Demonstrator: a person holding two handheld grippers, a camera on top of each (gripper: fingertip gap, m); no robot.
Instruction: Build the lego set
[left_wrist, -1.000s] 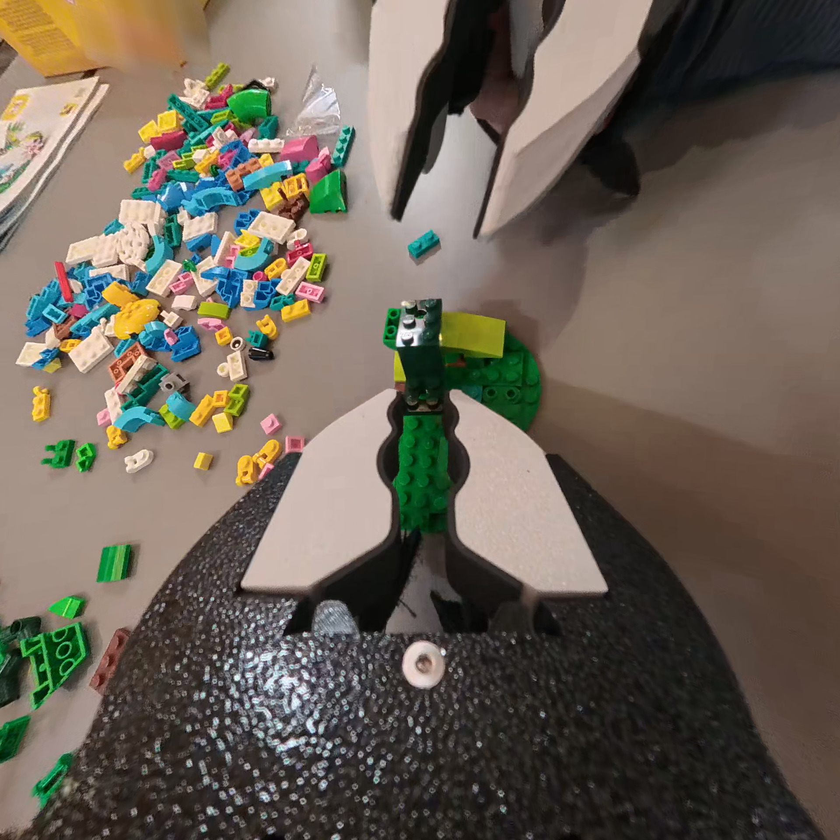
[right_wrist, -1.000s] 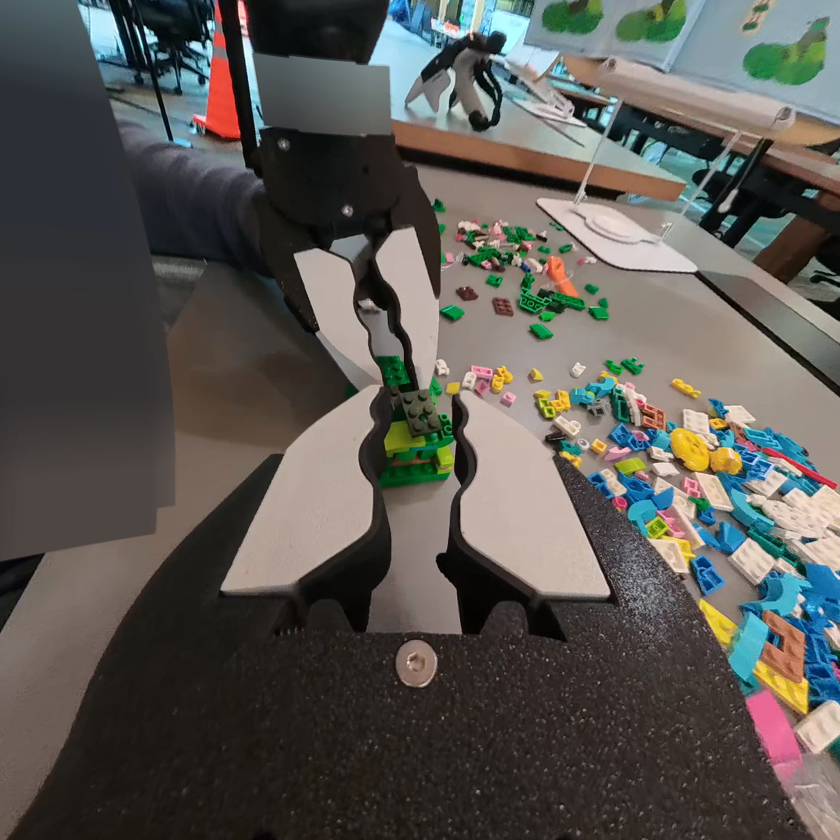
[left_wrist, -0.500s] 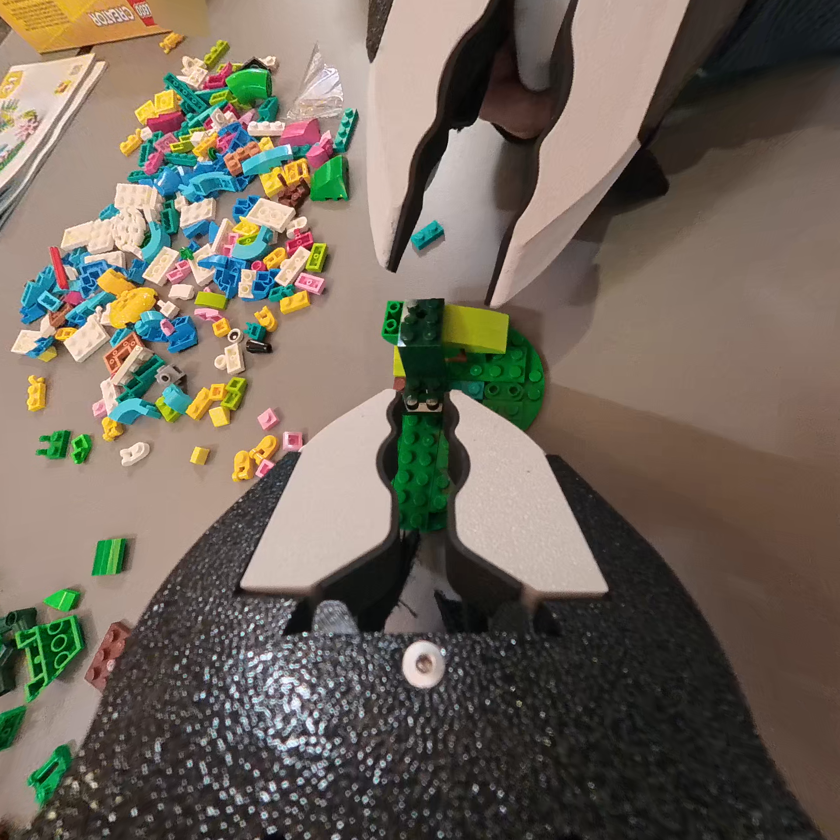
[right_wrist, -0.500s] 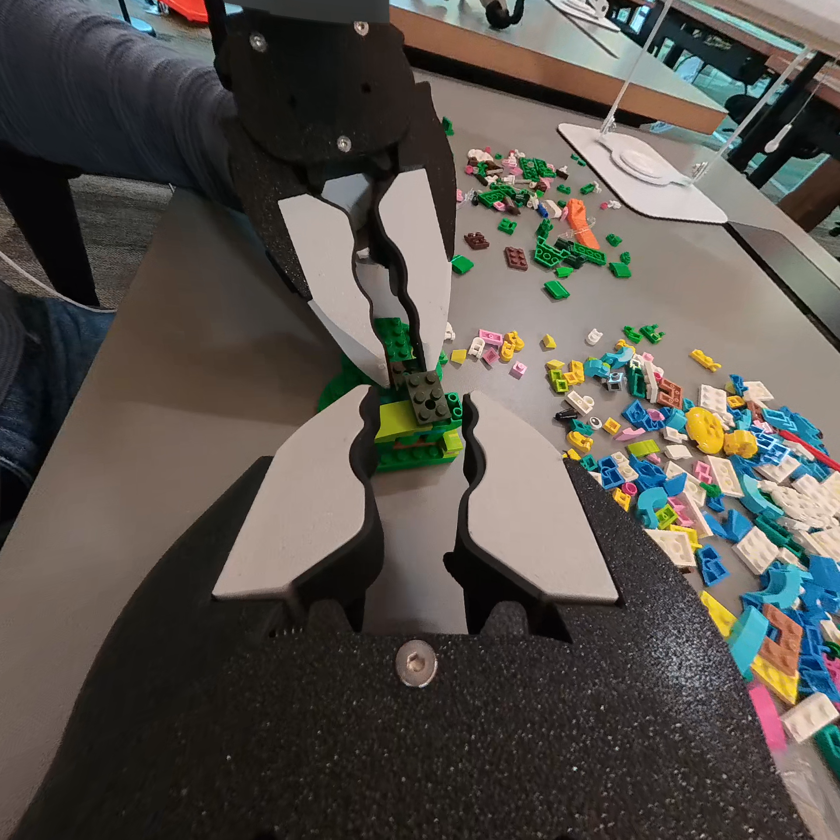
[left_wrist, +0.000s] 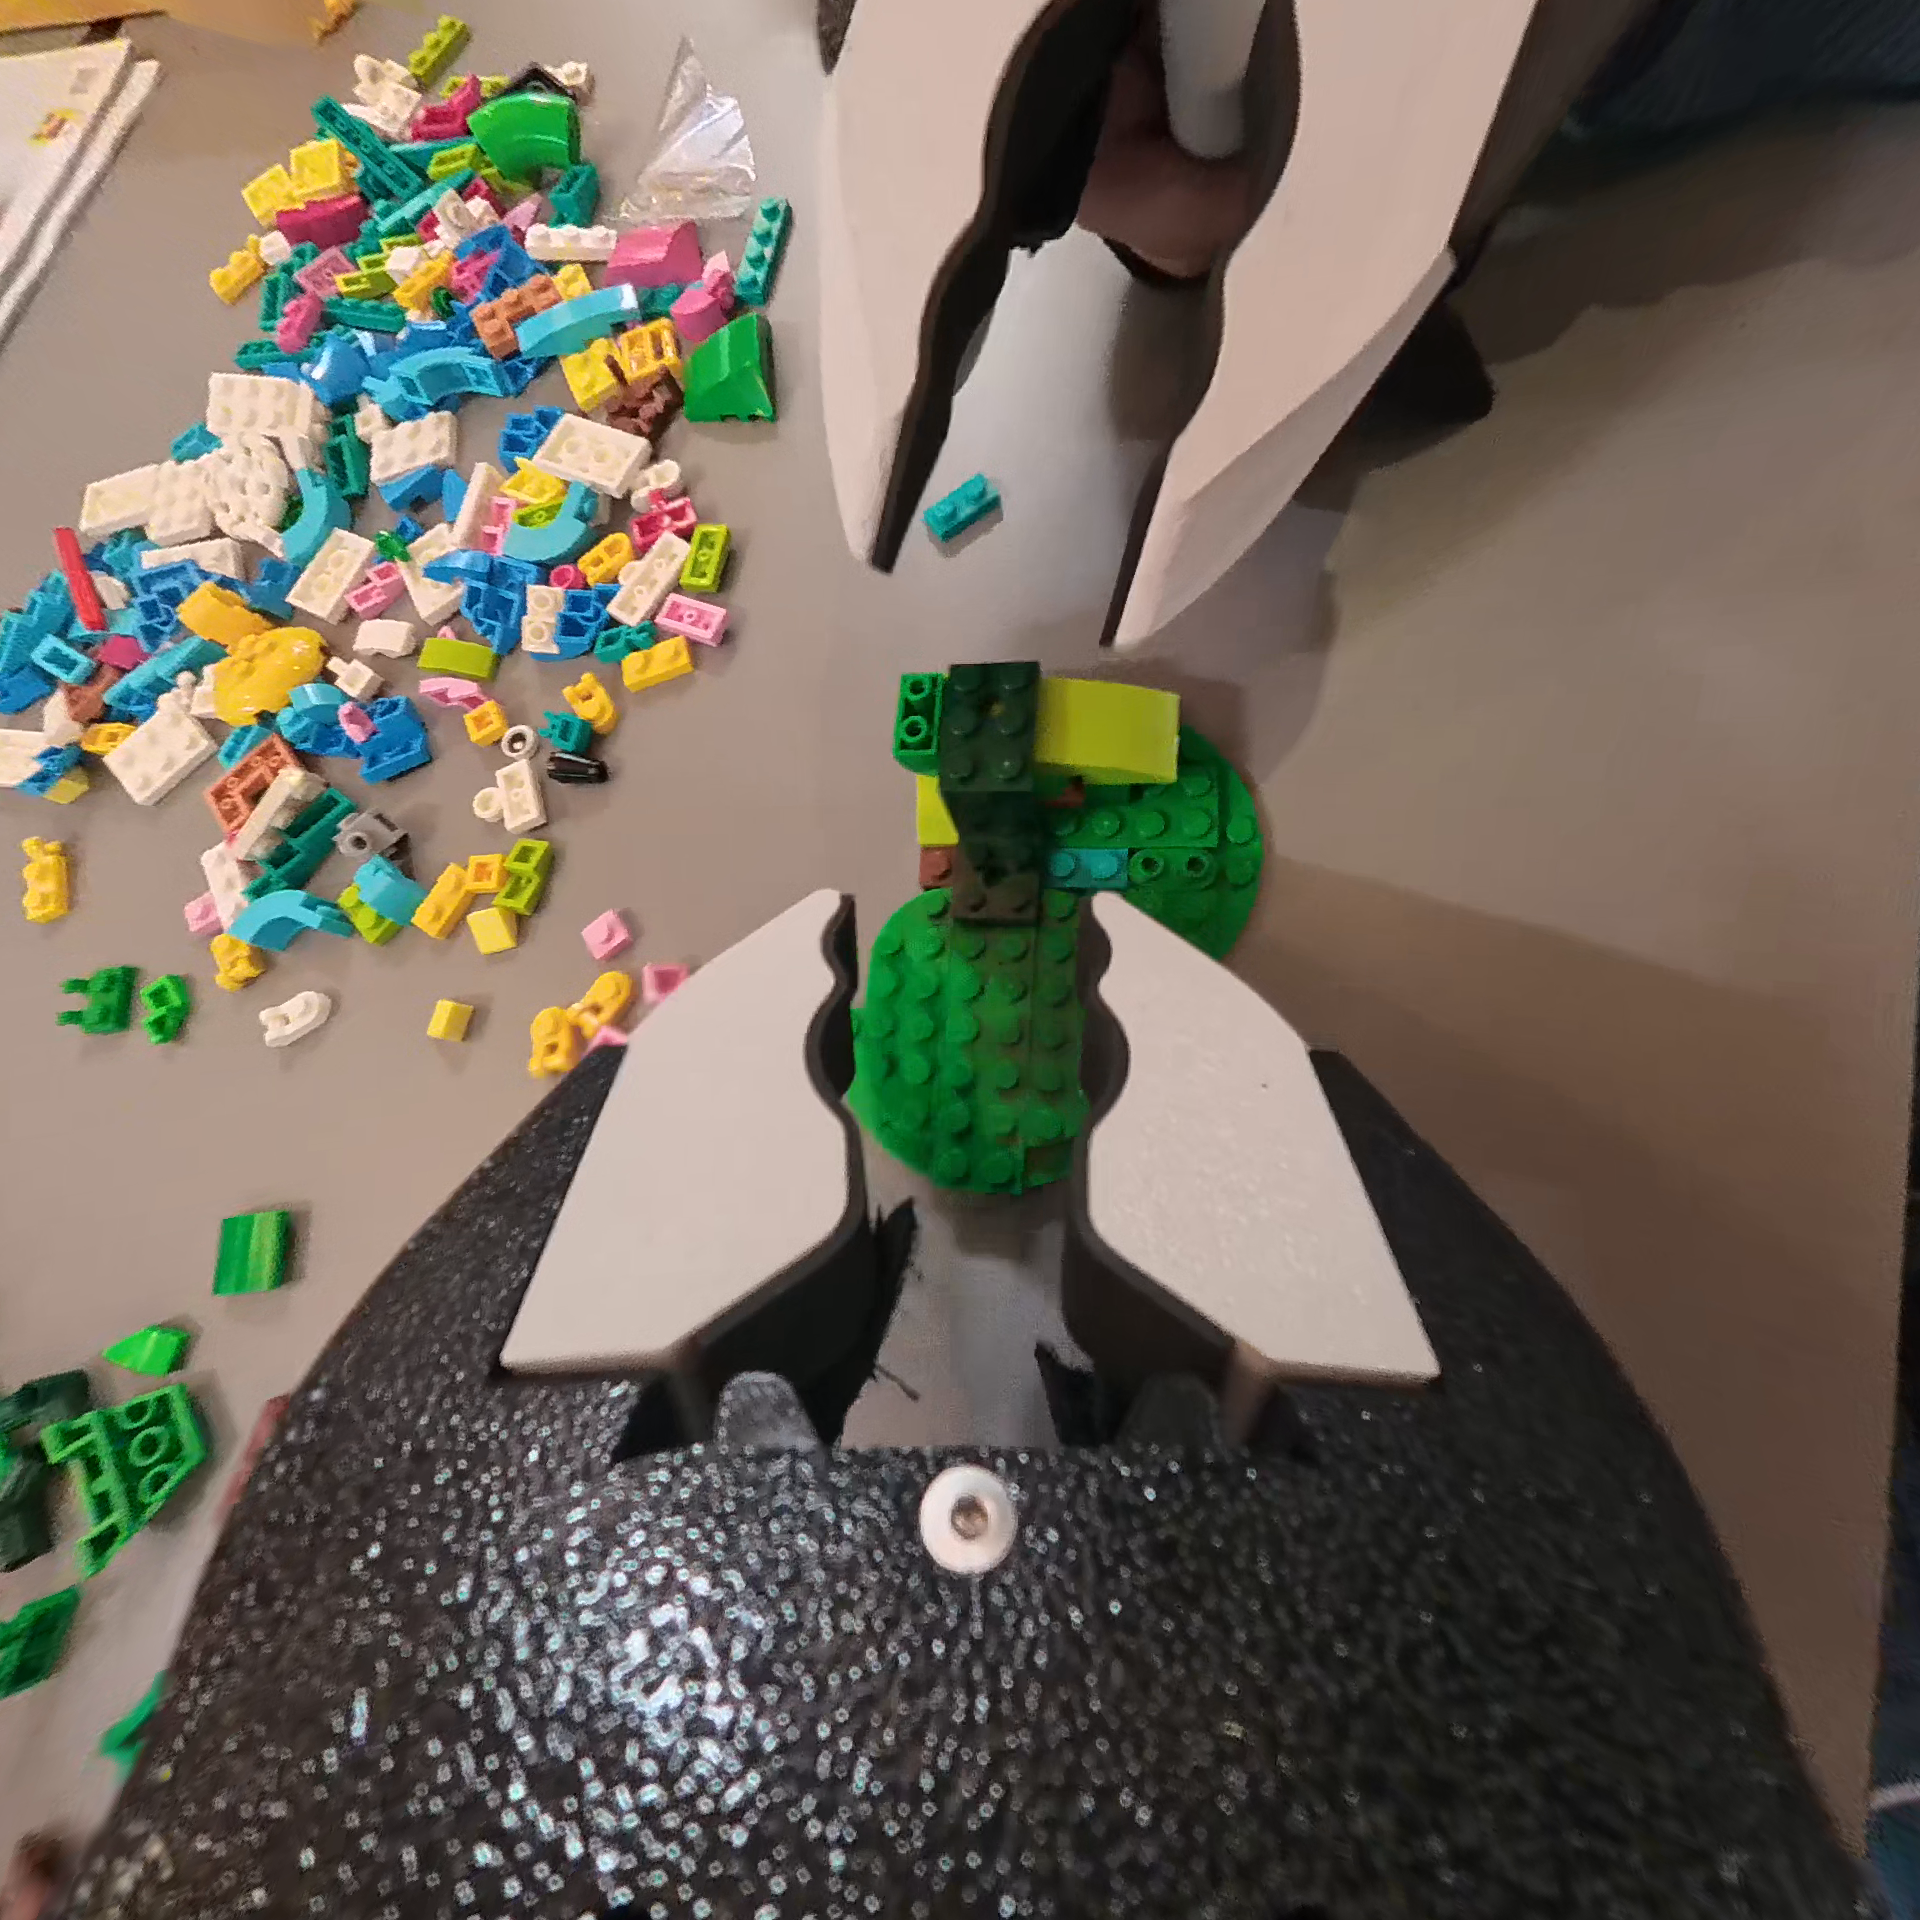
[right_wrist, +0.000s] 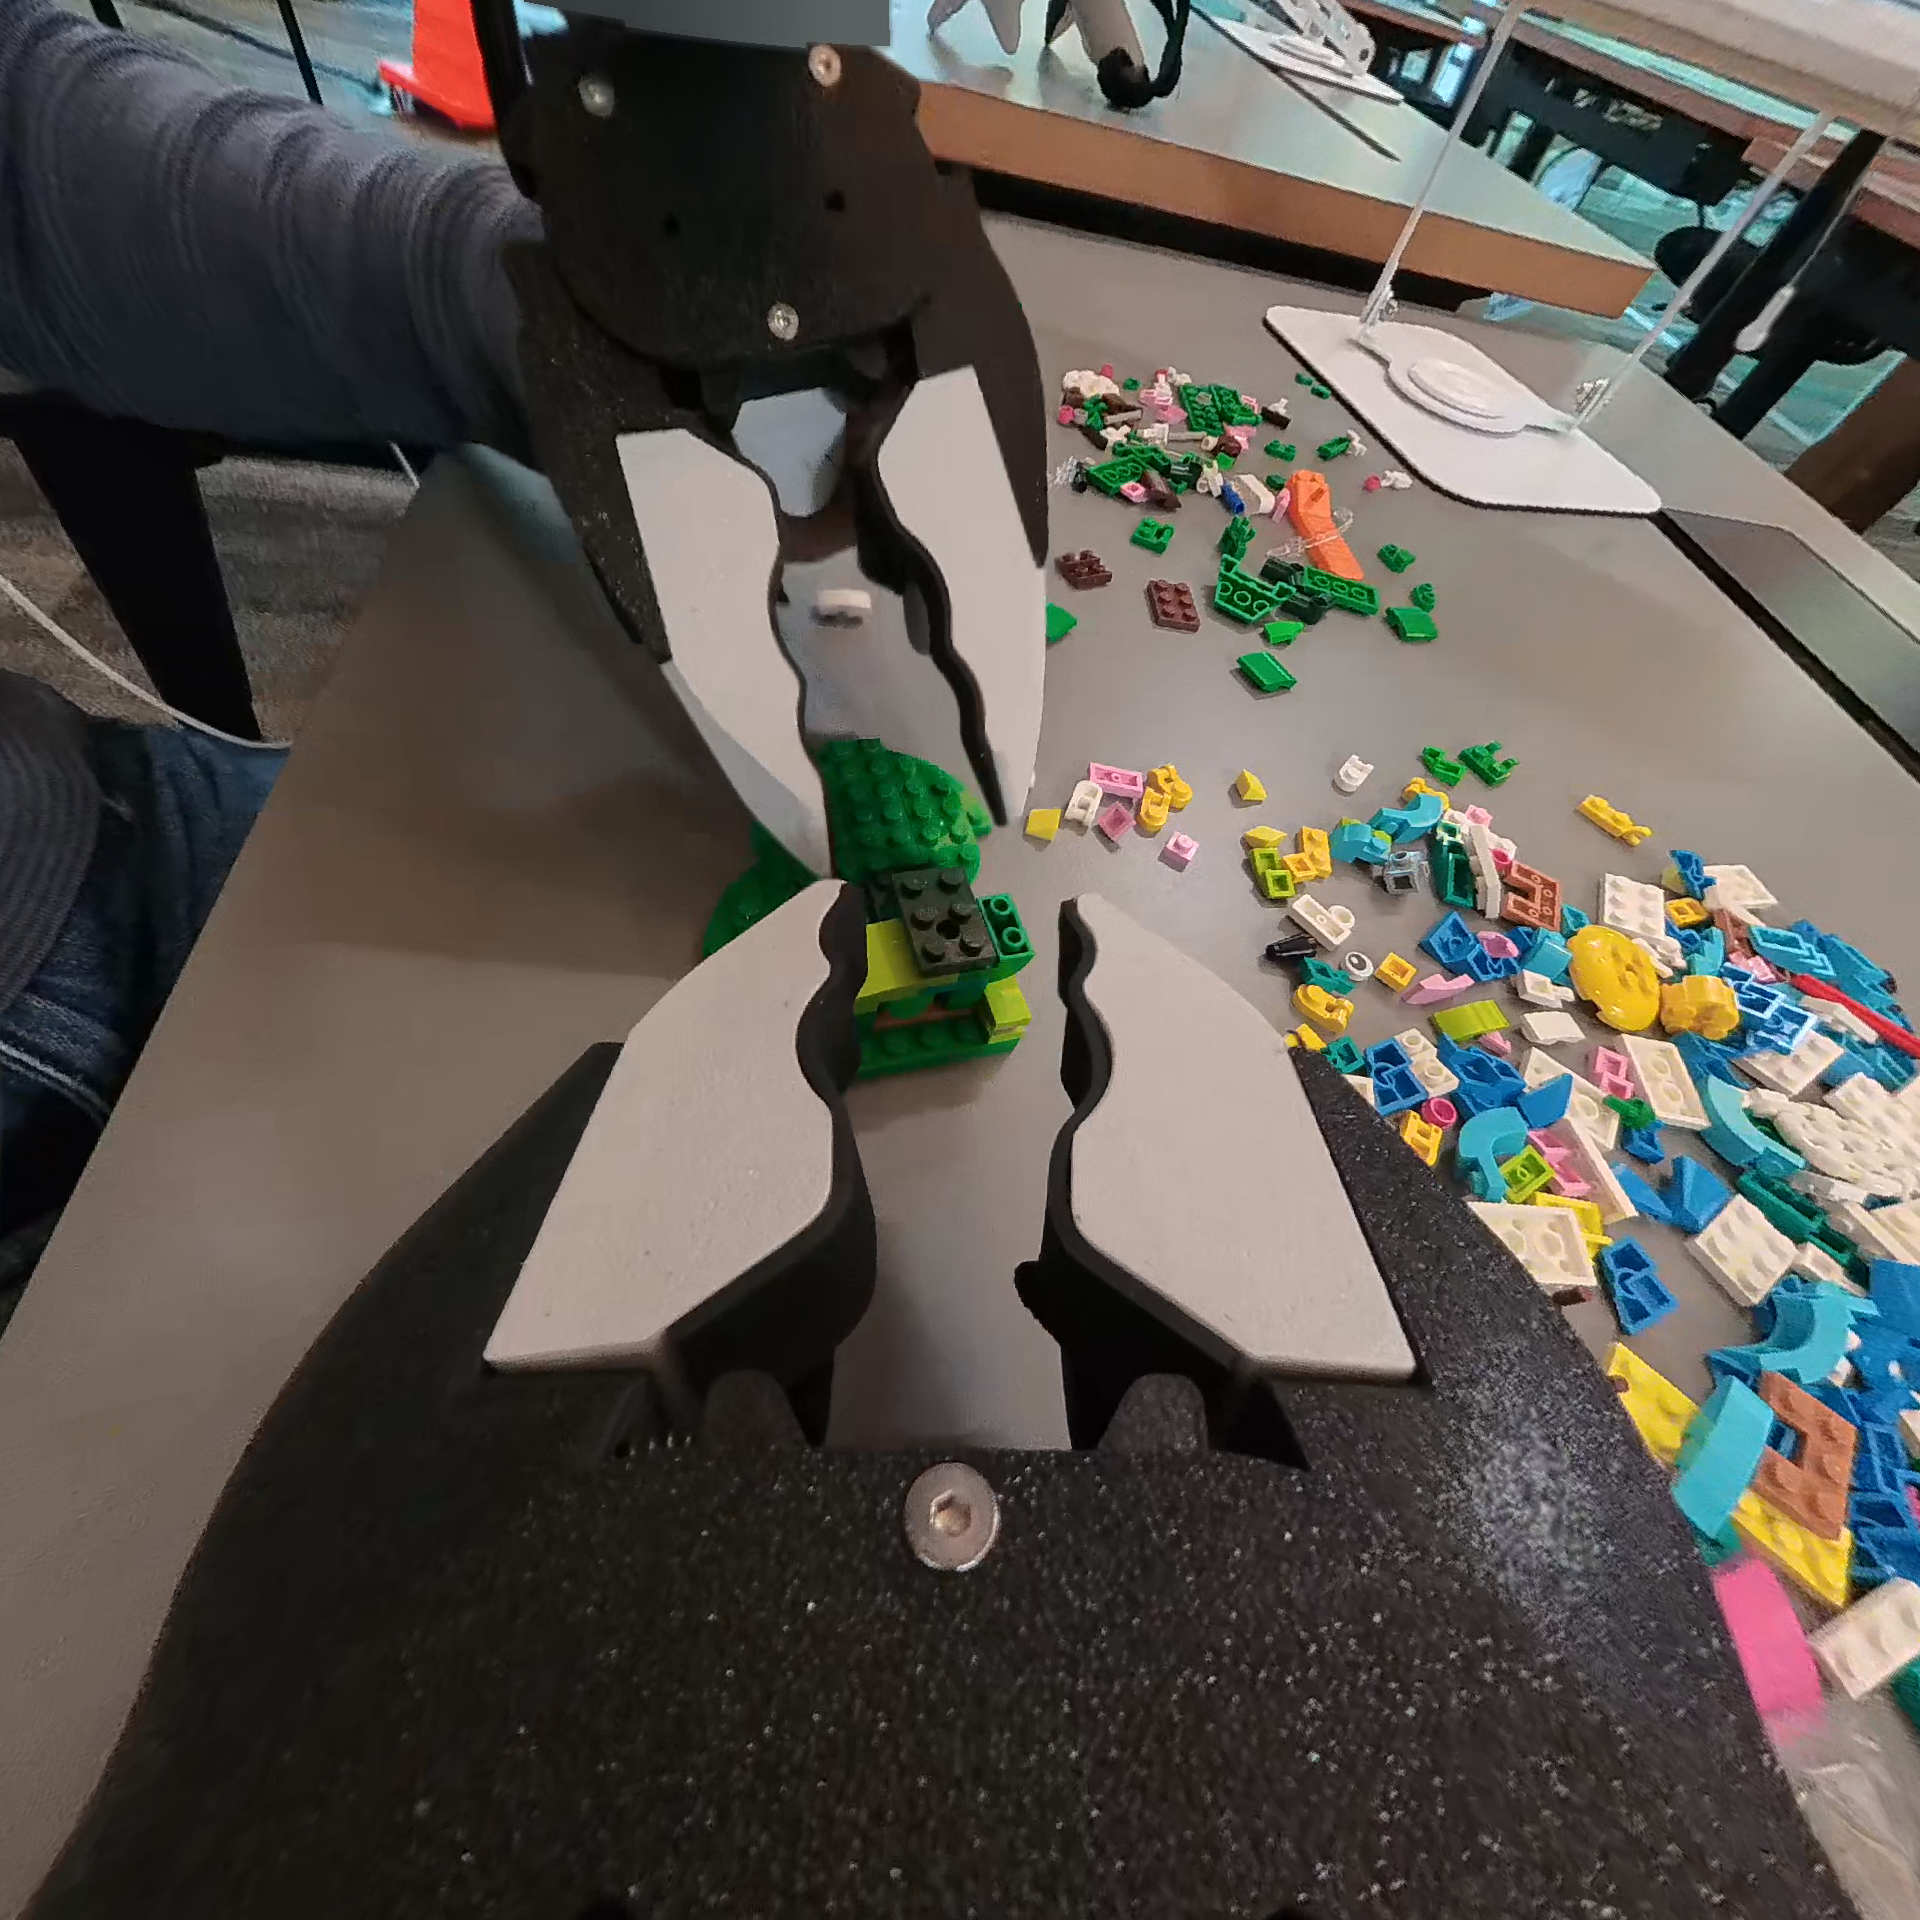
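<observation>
Holding the left gripper (left_wrist: 971, 914) low, pointing forward, fingers spread apart and clasping nothing. Facing it from opposite, the right gripper (right_wrist: 961, 904) tilting downward, likewise gaping and clasping nothing. Reaching in behind: a sleeved forearm (right_wrist: 239, 239).

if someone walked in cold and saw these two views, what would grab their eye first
Most likely the small green lego build in the middle of the grey table, a stack topped by a dark green plate and a lime piece, standing between the two open grippers: the left gripper and the right gripper facing it. Next, the bright sprawl of loose bricks, to the left in the left wrist view.
</observation>
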